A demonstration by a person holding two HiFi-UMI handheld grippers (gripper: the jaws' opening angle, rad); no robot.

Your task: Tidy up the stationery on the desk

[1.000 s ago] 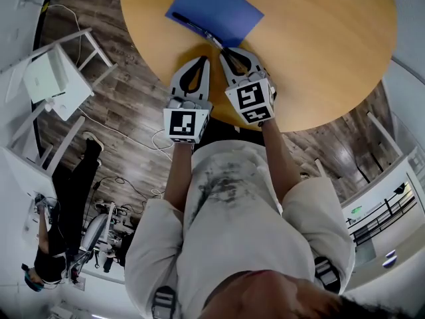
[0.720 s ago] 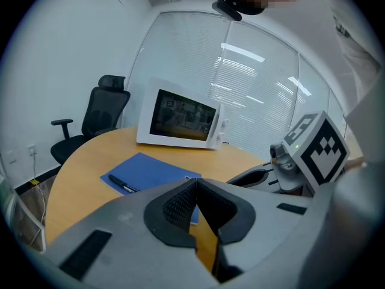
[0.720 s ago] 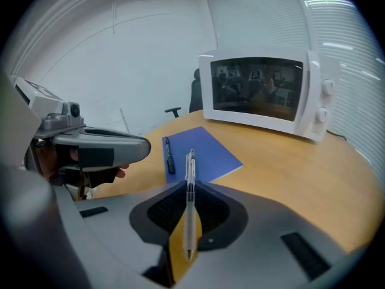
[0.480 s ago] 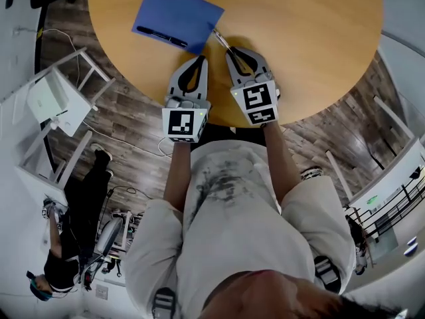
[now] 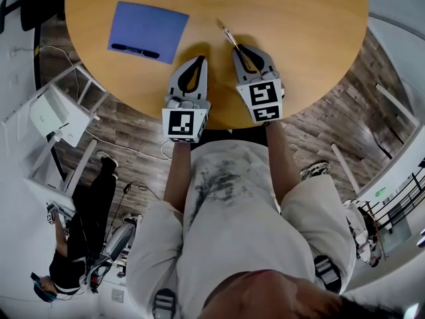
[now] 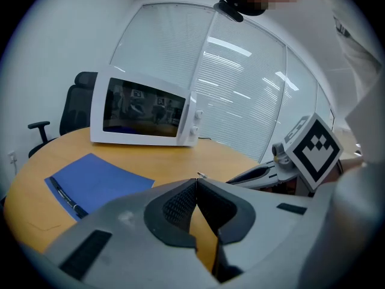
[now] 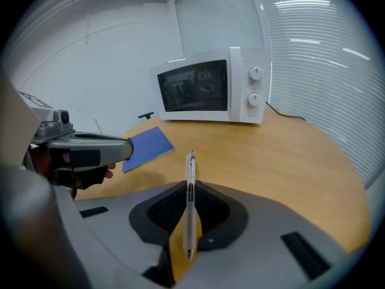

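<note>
Right tongs [image 7: 189, 188] pinch a clear pen [image 7: 191, 166], left tongs [image 6: 197, 181] pressed together, empty; advise level carry to blue folder [image 5: 147, 26]

The table [image 5: 299, 38] is smooth light wood with a soft sheen. The folder [image 5: 149, 25] on it looks matt; the pen [image 7: 190, 185] is clear, glossy plastic.

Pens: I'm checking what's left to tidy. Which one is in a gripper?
The clear pen, clamped in the right gripper; the black pen lies on the blue folder.
</note>
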